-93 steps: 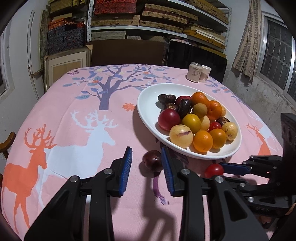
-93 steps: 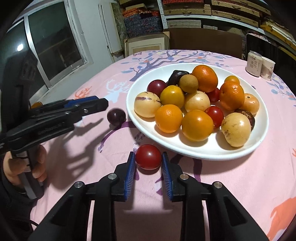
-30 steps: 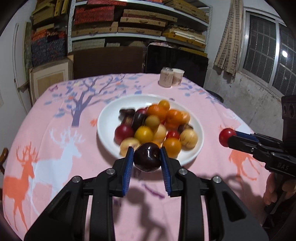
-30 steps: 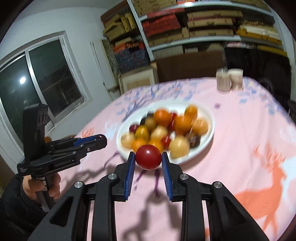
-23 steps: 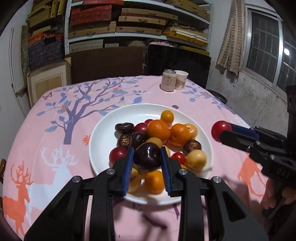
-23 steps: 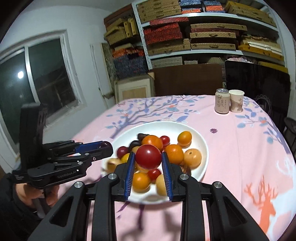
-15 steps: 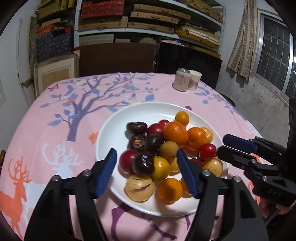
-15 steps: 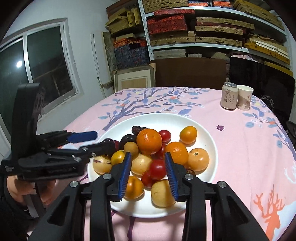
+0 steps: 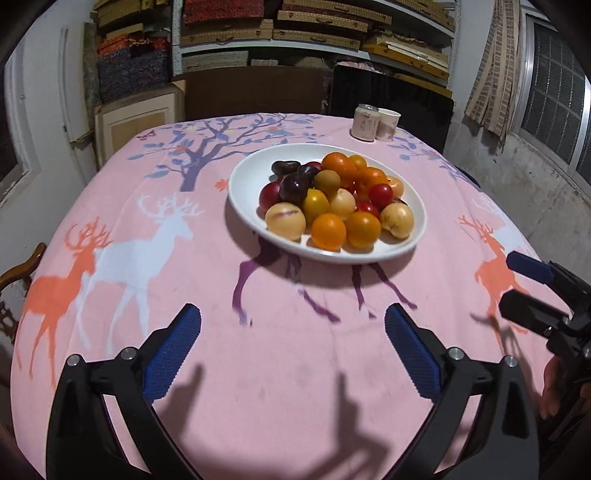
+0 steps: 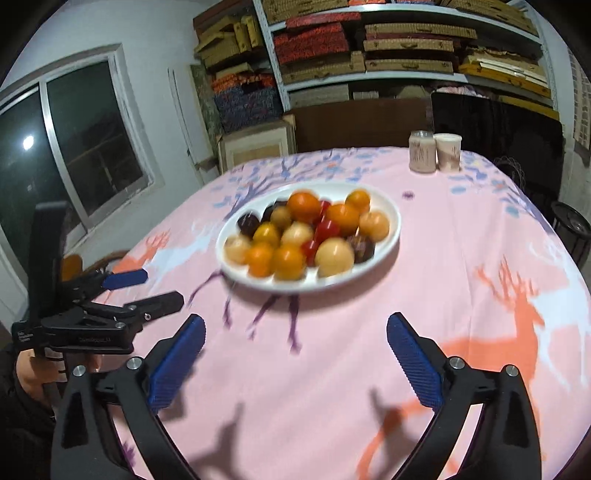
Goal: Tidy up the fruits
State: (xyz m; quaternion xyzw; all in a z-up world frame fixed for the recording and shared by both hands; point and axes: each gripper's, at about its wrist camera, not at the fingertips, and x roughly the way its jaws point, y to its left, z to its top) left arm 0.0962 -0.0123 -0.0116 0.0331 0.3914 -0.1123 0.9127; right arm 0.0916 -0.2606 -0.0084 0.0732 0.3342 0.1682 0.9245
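A white plate (image 9: pixel 243 199) piled with oranges, yellow and red fruits stands on the pink deer tablecloth. A dark plum (image 9: pixel 293 186) rests on the pile's left side and a red tomato (image 9: pixel 380 192) on its right. My left gripper (image 9: pixel 291 317) hangs over bare cloth in front of the plate, its jaws opening wide with nothing between them. My right gripper (image 10: pixel 295 325) is likewise back from the plate (image 10: pixel 391 221), its jaws opening and empty. Each shows in the other's view: the right gripper (image 9: pixel 517 280) at the right edge, the left gripper (image 10: pixel 147 291) at the left. The right wrist view is blurred.
A can (image 9: pixel 365 117) and a paper cup (image 9: pixel 388 120) stand at the table's far edge. A wooden chair (image 9: pixel 18 269) pokes in at the left. Shelves of boxes (image 9: pixel 314 22) fill the back wall, with windows on both sides.
Both grippers carried their fruit over the plate, opened and let it drop onto the pile. They have since drawn back toward the table's near edge, with jaws spread wider.
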